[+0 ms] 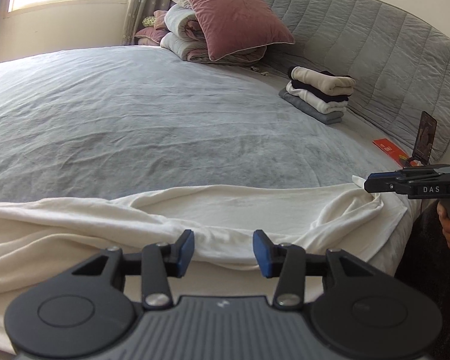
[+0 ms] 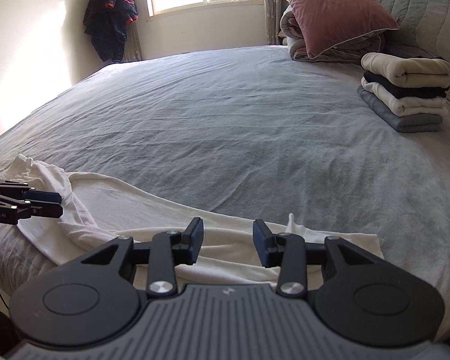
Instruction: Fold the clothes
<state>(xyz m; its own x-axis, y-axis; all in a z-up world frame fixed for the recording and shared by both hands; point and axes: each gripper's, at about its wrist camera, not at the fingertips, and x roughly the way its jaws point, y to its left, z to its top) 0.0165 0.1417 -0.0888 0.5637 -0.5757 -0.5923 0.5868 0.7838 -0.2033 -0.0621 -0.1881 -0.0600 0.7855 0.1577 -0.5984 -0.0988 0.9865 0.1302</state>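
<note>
White garment [image 1: 225, 210] lies crumpled along the near edge of the bed [image 1: 135, 120], long strip running side to side, partly doubled over, 1 end bunched with a small tag or corner poking up. Not yet a neat fold.

Left gripper [image 1: 223, 253] hangs just over the garment's near hem, jaws apart, blue pads clear of cloth, nothing pinched. Right gripper [image 2: 228, 244] same deal at the other end: jaws parted, white fabric beneath and between them but no pad pressing on it. So both tongs are open and empty.

Further out: stack of 4 folded clothes [image 2: 405, 93] near the quilted headboard [image 1: 375, 45], well apart from the garment. Pink pillow [image 1: 234, 15] leaning on rolled duvets. Dark jacket [image 2: 111, 15] hanging by the window. Red card [image 1: 390, 150] and a small dark stand near the bed's edge.

Risks, as a judgement: garment sits right at the mattress edge, so a careless pull could drag it off. Layers are bunched, so a pinch may grab 2 layers or only the top 1, giving a skewed fold. Uneven pull between the 2 hands would twist it.

Hard to tell: garment type, sleeves, neckline. The near hem is hidden under both gripper bodies, and the left end runs out of frame in the left wrist view.
</note>
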